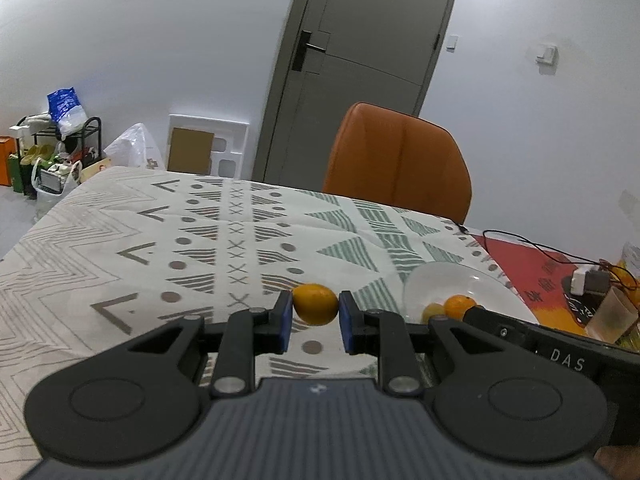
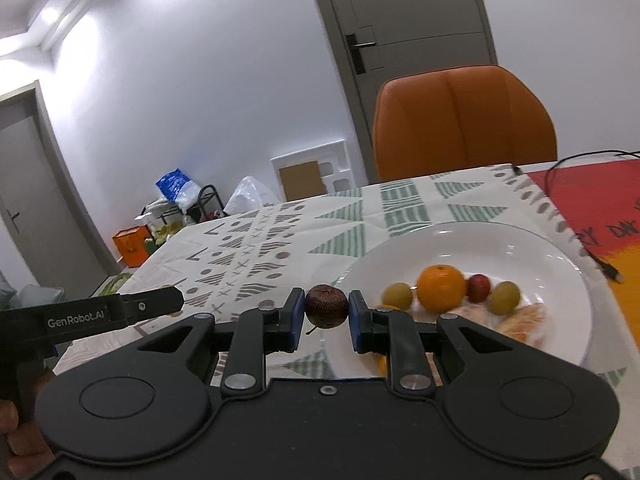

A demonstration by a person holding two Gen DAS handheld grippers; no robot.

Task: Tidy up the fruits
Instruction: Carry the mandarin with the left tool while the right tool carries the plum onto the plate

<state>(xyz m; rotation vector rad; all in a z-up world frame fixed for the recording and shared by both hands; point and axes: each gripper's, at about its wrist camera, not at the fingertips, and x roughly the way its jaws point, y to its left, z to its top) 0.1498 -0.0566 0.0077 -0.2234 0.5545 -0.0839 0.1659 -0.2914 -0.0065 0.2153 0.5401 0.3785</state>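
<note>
Both grippers are loaded right now. The left gripper (image 1: pixel 315 316) is pinching a small yellow-orange fruit (image 1: pixel 315 304) between its blue pads, held up off the tablecloth (image 1: pixel 120 240). The right gripper (image 2: pixel 323 316) is clamped on a dark brown fruit (image 2: pixel 326 306), stem hanging down, right at the near-left edge of the white plate (image 2: pixel 520 236).

The plate already has an orange (image 2: pixel 441 288), 2 greenish fruits, a small red one and some peeled segments on it, so there's not a ton of free room in the middle.

Stuff that could go sideways, as I see it:

- Both fruits are round and gripped only at 2 small spots near the fingertips. A quick swing or wrist roll could pop one out, and it would roll across the cloth, maybe off the table.
- Letting go from too high means the fruit bounces or rolls, and the plate's rim is shallow. It could also knock the fruit already on there.
- The 2 grippers are close together (the left one's body shows in the right wrist view), so both heading for the plate at once could bump.
- There's a black cable (image 2: pixel 576 168) lying near the plate's far side. Reaching too far might snag it.
</note>
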